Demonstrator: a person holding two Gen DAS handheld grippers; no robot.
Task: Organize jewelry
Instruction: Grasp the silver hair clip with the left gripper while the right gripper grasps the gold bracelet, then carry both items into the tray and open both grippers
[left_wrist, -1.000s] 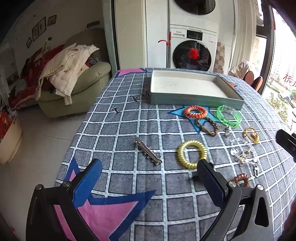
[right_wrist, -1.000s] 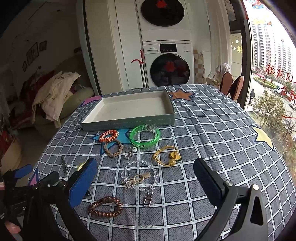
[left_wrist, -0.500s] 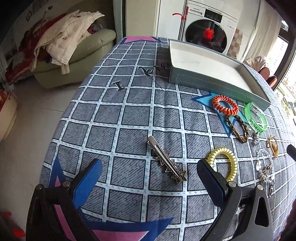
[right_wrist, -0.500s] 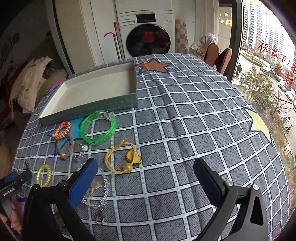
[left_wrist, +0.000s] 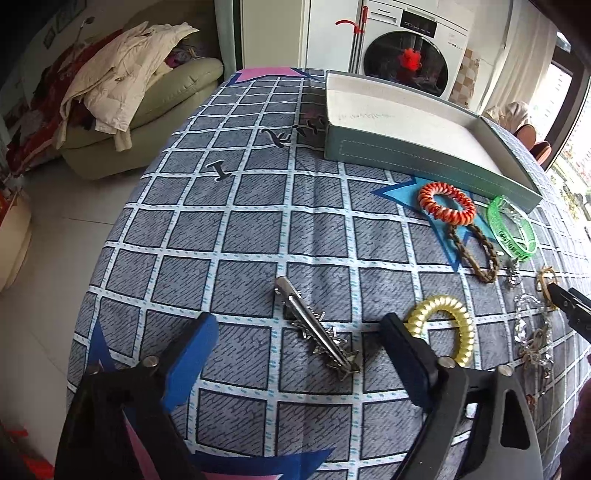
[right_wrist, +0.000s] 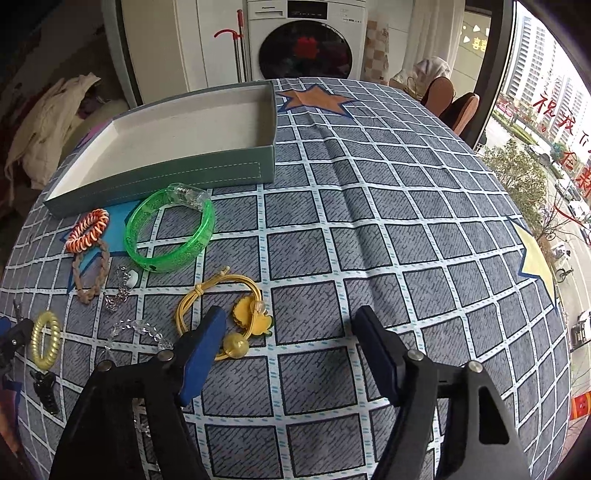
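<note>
The left gripper (left_wrist: 295, 339) gapes wide, empty, around the silver metal hair clip (left_wrist: 317, 330); the right gripper (right_wrist: 288, 332), jaws just narrowing yet apart, empty, hangs beside the yellow cord hair tie (right_wrist: 221, 299).

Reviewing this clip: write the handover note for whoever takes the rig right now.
Left gripper: open, empty, straddling the silver hair clip without touching it.
Right gripper: jaws have just been closing, still open and empty; the yellow hair tie with charms lies beside its left finger.
Tray: empty, at the far side of the tablecloth.
On the cloth: green bangle, orange coil tie, braided brown band, yellow coil tie, clear bead bracelet.
Done: nothing in the tray. Left: everything.
</note>
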